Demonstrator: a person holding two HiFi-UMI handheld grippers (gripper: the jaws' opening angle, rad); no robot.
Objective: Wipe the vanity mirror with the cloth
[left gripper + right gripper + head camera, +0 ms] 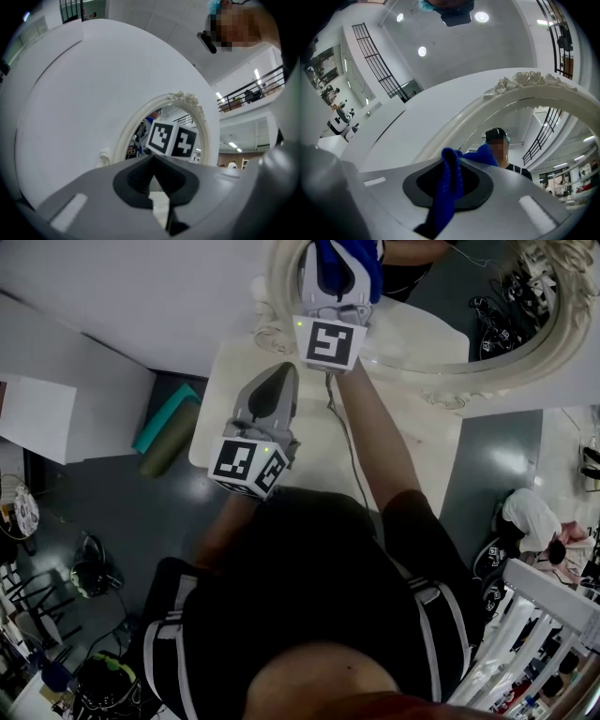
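The oval vanity mirror (469,296) in its ornate white frame (412,371) stands at the back of a white vanity table (412,437). My right gripper (336,268) is shut on a blue cloth (349,261) and is up against the mirror's left part. In the right gripper view the cloth (450,187) bunches between the jaws of that gripper (452,157), with the frame (525,82) arching just ahead. My left gripper (281,371) is shut and holds nothing; it hovers over the table's left end, below the mirror. In its own view, the left gripper (153,157) points at the mirror (159,119).
A thin cable (342,437) runs across the tabletop. Rolled teal and olive mats (169,427) lie on the dark floor to the left, beside a white box (33,418). A person (534,521) crouches on the floor at the right, near a white rack (544,615).
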